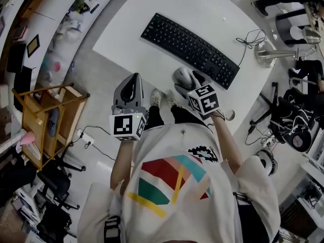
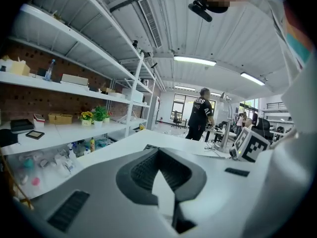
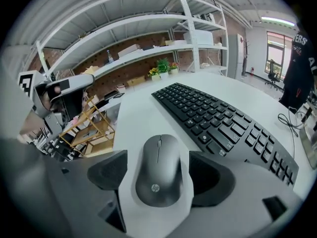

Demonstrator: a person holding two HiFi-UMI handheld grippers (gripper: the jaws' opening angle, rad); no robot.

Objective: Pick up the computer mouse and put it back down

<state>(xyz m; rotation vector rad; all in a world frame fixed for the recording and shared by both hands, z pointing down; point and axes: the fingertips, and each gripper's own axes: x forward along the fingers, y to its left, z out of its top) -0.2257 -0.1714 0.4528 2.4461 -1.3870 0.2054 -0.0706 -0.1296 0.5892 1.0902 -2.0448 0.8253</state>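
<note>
Nearly there: the right tongs (image 3: 159, 173) stand spread either side of the mouse (image 3: 158, 167), which lies on the table (image 3: 131, 115) beside the keyboard (image 3: 218, 120).
It is probably light, hard and smooth, so it may slip; squeeze its flanks mid-body. The left tongs (image 2: 161, 172) are together, empty.

Head view looks steeply down on the long black plastic keyboard (image 1: 190, 49); right gripper view shares it, low and close; left gripper view looks level beyond.
</note>
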